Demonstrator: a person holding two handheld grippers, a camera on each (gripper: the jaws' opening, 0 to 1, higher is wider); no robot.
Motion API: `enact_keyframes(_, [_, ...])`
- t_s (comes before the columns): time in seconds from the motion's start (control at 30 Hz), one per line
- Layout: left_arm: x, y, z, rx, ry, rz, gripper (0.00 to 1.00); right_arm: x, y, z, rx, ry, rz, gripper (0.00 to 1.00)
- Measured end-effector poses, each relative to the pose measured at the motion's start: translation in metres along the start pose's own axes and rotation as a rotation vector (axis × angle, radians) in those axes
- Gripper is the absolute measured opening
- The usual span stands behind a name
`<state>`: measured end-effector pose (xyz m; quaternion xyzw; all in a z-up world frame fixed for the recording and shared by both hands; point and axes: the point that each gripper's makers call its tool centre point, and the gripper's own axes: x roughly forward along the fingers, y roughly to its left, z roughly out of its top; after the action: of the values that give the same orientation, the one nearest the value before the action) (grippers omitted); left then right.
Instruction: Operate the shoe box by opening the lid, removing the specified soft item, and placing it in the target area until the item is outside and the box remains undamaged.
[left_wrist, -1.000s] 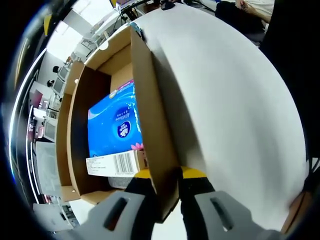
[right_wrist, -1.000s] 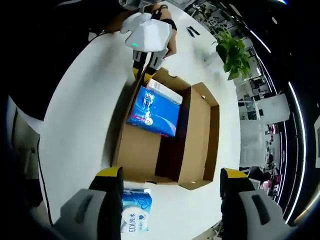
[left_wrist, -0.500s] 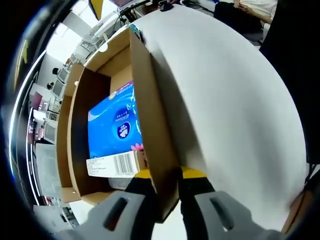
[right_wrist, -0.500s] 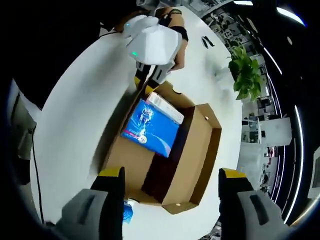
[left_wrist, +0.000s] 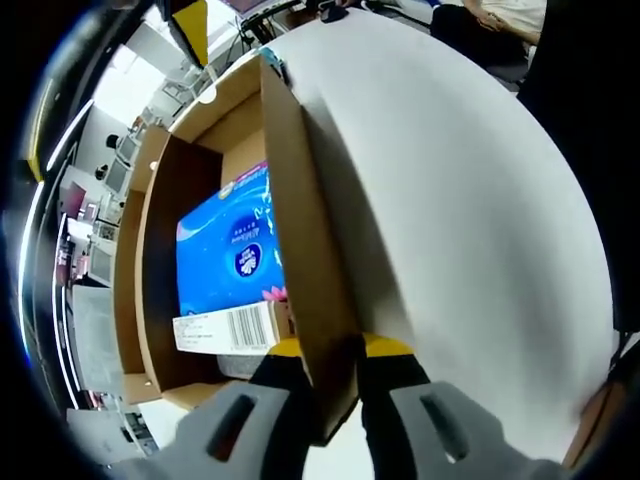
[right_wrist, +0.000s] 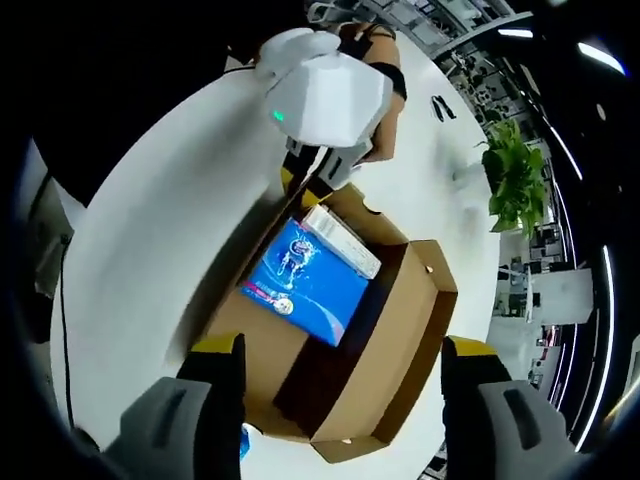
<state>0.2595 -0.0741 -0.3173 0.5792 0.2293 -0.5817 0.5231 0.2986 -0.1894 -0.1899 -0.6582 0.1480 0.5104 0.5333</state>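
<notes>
Open shoe box with a tissue pack inside.
We see the brown cardboard shoe box (right_wrist: 340, 350) lying open, and the blue soft tissue pack (right_wrist: 303, 280) flat on its floor, against one side wall.

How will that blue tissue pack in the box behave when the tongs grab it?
The blue tissue pack looks like glossy film wrap, so probably slippery and squashy. It lies flat in the shoe box, so unlikely to roll; likely light, may sag if pinched at one end.
</notes>
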Motion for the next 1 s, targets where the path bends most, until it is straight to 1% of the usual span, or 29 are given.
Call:
enact_keyframes(0.17, [0.000, 0.001, -0.001, -0.004, 0.001, 0.001, 0.14, 0.005, 0.002, -0.003, 0.001, -0.004, 0.018, 0.84])
enact_keyframes(0.33, [0.001, 0.002, -0.002, -0.005, 0.006, 0.000, 0.14, 0.012, 0.002, -0.003, -0.013, -0.003, 0.013, 0.84])
enact_keyframes(0.47, [0.001, 0.001, -0.001, -0.005, 0.006, 0.003, 0.14, 0.015, 0.007, -0.003, -0.037, 0.000, 0.028, 0.85])
enact_keyframes(0.67, [0.000, 0.001, 0.000, -0.003, 0.001, 0.008, 0.14, 0.024, 0.004, -0.003, -0.033, -0.001, 0.033, 0.85])
enact_keyframes(1.0, [0.000, 0.000, 0.001, -0.001, 0.004, 0.005, 0.14, 0.032, 0.000, 0.002, -0.063, 0.000, 0.044, 0.85])
